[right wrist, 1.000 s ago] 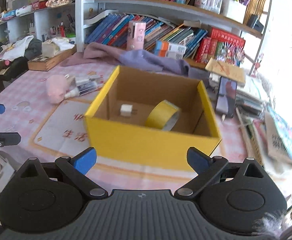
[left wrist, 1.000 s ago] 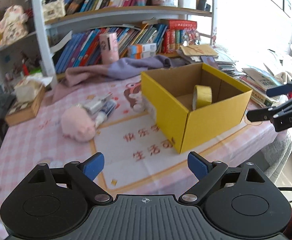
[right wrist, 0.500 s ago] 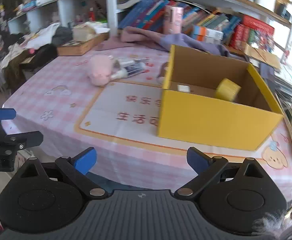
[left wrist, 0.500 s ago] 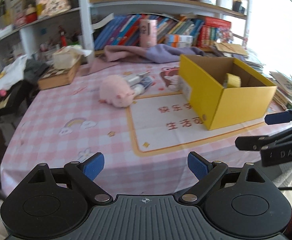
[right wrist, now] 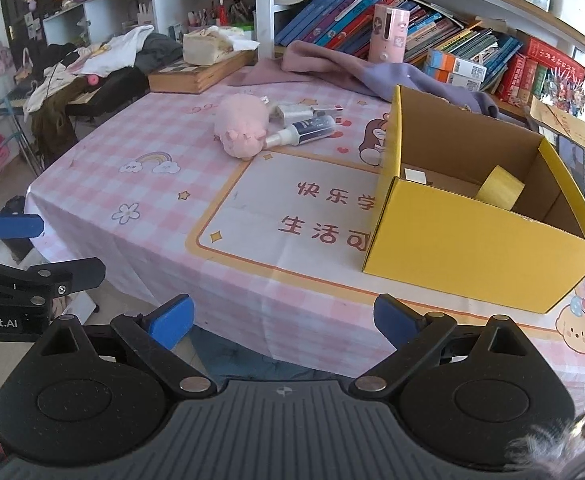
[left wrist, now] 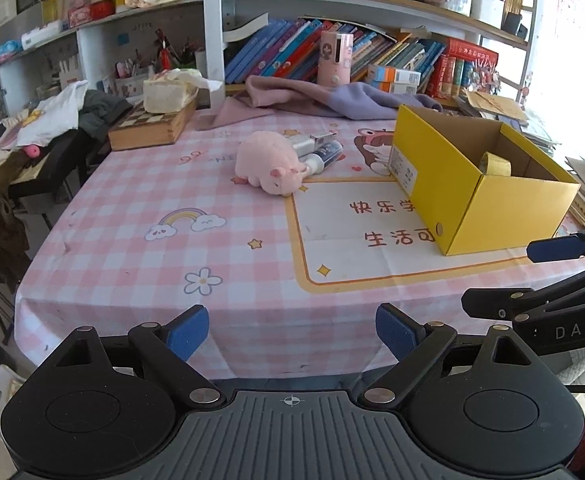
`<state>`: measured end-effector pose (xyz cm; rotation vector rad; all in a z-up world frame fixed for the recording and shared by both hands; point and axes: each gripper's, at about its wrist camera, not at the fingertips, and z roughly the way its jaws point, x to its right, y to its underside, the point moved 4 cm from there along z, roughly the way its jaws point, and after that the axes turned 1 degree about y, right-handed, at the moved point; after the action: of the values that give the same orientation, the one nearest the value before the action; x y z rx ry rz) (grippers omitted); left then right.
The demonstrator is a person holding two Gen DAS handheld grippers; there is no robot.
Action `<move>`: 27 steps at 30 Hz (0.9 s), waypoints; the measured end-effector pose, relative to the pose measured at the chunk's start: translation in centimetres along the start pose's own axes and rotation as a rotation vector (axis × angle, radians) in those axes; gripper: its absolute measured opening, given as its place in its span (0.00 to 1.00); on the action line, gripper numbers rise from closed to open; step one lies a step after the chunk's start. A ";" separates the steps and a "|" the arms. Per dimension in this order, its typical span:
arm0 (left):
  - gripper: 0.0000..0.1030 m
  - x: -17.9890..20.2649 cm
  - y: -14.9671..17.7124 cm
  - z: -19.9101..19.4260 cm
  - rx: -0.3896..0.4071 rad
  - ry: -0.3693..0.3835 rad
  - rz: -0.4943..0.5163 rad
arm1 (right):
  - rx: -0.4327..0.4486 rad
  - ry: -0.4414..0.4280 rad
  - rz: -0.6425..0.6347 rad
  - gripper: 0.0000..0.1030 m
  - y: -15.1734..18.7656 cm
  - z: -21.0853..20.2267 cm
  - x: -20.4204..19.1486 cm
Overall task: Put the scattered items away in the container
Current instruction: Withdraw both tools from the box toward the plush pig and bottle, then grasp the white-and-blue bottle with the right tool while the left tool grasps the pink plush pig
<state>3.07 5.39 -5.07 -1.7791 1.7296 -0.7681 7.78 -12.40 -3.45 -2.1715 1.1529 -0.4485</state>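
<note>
Yellow box [right wrist: 472, 252] now sits farther off since I pulled both grippers back past the table edge, left gripper [left wrist: 290, 330] and right gripper [right wrist: 284, 320] spread wide and empty, so pink plush [left wrist: 270, 162] and tubes [right wrist: 304, 130] beside it come next.

From the near edge, the pink checked tablecloth [left wrist: 140, 208] lay bare across its front and left, an open way in toward twelve o'clock. At two o'clock the yellow box [left wrist: 492, 208] blocked the right side, its open top free from above. Past the bare stretch, the pink plush toy [left wrist: 270, 160] touched a cluster of tubes [left wrist: 320, 152] at its right. Behind them a draped purple cloth [left wrist: 332, 98] and bookshelves [left wrist: 332, 52] closed the far edge.
</note>
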 end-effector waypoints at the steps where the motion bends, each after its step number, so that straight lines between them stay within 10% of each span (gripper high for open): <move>1: 0.90 0.1 0.0 0.2 -0.002 0.000 0.000 | -0.002 -0.002 -0.003 0.95 -0.1 0.1 0.0; 27: 0.90 -1.1 -6.5 8.9 -0.046 -0.111 -0.027 | 0.001 -0.172 0.036 0.68 -11.0 10.1 2.1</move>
<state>14.00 6.58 -6.61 -1.8434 1.6661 -0.6324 21.30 -5.80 -3.54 -2.1394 1.0943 -0.2415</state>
